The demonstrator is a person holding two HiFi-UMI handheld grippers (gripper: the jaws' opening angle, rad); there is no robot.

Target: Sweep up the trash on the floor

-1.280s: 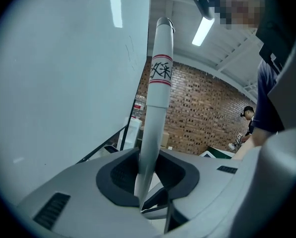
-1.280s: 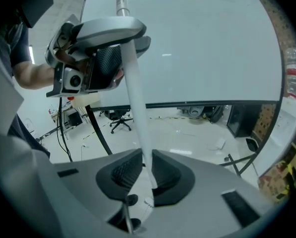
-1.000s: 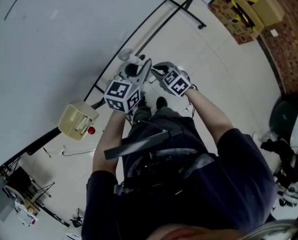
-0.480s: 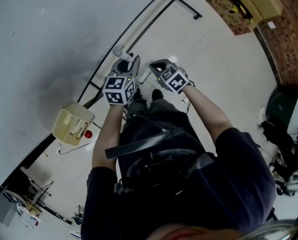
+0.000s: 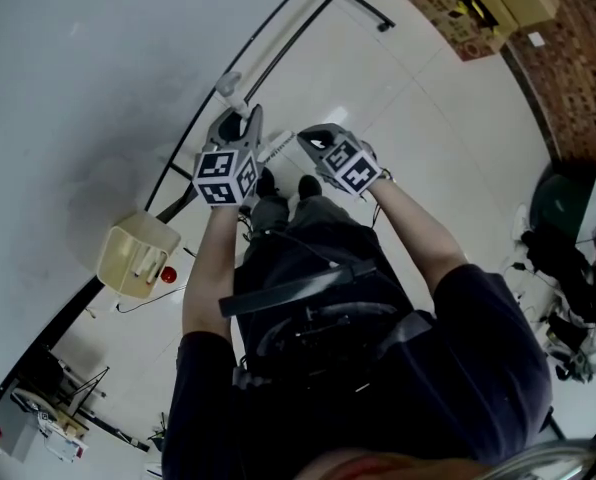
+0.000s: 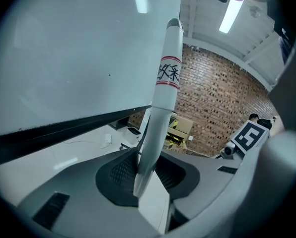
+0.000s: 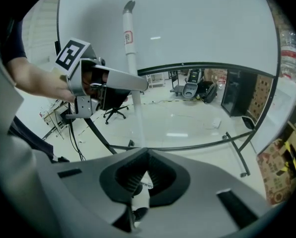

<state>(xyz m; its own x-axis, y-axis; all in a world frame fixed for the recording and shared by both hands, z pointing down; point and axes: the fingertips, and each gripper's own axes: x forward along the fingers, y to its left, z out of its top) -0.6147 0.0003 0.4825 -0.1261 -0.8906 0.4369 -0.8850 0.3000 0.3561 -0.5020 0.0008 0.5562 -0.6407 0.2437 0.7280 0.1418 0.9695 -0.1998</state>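
1. The white pole (image 6: 168, 73) stands just ahead of the person's shoes (image 5: 309, 184) and passes through both grippers. Its lower stretch is in the right gripper (image 5: 313, 144), and its upper stretch is in the left gripper (image 5: 238, 128), which sits higher and just beside the right one.
2. The right gripper's jaws are drawn fully together, pinching a thin, white, labelled stretch of the pole between the pads.
3. The left gripper's jaws stand about half apart, with the pads clamped on the pole from both sides. The pole rises from them at a slight tilt.
4. The pole is a smooth white tube. Near the top, two red bands frame dark characters, and the end is cut on a slant.
5. Behind it is a large white board (image 6: 63, 58) in a black frame, standing on a pale floor (image 5: 428, 118). A cream box (image 5: 138, 258) lies well apart to the left, and a brick wall (image 6: 222, 108) is farthest off.
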